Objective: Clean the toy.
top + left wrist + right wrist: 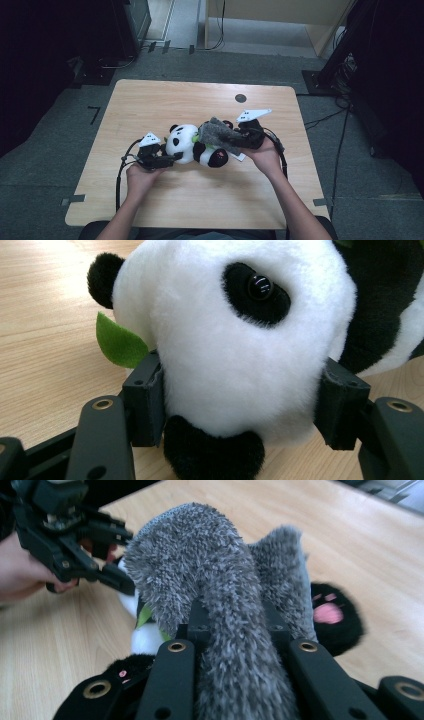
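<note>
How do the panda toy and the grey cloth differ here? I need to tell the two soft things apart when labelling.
The panda toy is black and white plush and lies on the table; the grey cloth is one shaggy grey piece draped over the panda's body. The left gripper clamps the panda's head between its jaws; the right gripper pinches a fold of the cloth. The panda is stuffed and rounded, the cloth limp and folded. Both are soft and fuzzy.

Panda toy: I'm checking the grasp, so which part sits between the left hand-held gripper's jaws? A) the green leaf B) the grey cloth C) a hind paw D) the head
D: in the left gripper view the jaws of the left hand-held gripper press both sides of the panda toy at its white head, below the eye.
</note>
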Available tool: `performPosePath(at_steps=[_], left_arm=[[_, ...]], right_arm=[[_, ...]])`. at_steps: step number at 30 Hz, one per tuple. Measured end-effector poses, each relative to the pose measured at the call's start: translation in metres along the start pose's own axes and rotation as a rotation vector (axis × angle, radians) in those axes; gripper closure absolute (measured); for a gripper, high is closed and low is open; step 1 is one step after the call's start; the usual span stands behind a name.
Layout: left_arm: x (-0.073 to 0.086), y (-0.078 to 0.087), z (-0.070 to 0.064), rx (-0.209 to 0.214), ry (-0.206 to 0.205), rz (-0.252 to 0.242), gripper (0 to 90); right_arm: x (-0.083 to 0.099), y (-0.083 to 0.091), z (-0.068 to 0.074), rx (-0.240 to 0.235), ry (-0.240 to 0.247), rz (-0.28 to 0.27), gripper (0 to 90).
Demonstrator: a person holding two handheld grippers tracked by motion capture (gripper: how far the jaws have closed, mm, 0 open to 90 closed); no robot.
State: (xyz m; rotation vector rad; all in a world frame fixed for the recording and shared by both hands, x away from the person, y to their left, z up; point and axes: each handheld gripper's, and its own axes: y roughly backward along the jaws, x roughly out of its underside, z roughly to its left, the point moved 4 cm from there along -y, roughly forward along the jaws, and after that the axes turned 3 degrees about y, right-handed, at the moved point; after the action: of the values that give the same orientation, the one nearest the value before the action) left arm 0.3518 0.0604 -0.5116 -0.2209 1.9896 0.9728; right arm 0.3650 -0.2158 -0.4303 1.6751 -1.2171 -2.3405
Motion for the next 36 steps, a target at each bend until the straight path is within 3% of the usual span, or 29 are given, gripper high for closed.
performPosePath(at_steps=[2, 5, 14, 19, 26, 30, 36], left_arm=[[0.0, 0.0, 0.0, -0.001, -0.009, 0.006, 33.3], [0.001, 0.0, 0.0, -0.002, -0.008, 0.01, 32.1], [0.001, -0.002, 0.0, 0.006, -0.005, 0.009, 25.6], [0.002, -0.002, 0.0, 0.006, -0.013, 0.008, 24.3], [0.002, -0.002, 0.0, 0.007, -0.012, 0.0, 24.0], [0.002, -0.002, 0.0, 0.006, -0.018, 0.0, 23.2], [0.002, -0.002, 0.0, 0.01, -0.014, 0.001, 23.2]], right_arm=[[0.006, -0.011, 0.004, -0.02, 0.011, -0.006, 69.0], [0.01, -0.015, 0.004, -0.023, 0.006, -0.019, 68.5], [0.02, -0.013, -0.003, -0.042, -0.027, -0.041, 71.3], [0.027, -0.008, -0.006, -0.033, -0.031, -0.018, 71.4], [0.047, 0.001, -0.016, 0.003, -0.056, 0.005, 71.9], [0.063, -0.001, -0.02, -0.019, -0.106, -0.021, 72.3], [0.073, 0.0, -0.025, -0.009, -0.126, -0.02, 73.5]])
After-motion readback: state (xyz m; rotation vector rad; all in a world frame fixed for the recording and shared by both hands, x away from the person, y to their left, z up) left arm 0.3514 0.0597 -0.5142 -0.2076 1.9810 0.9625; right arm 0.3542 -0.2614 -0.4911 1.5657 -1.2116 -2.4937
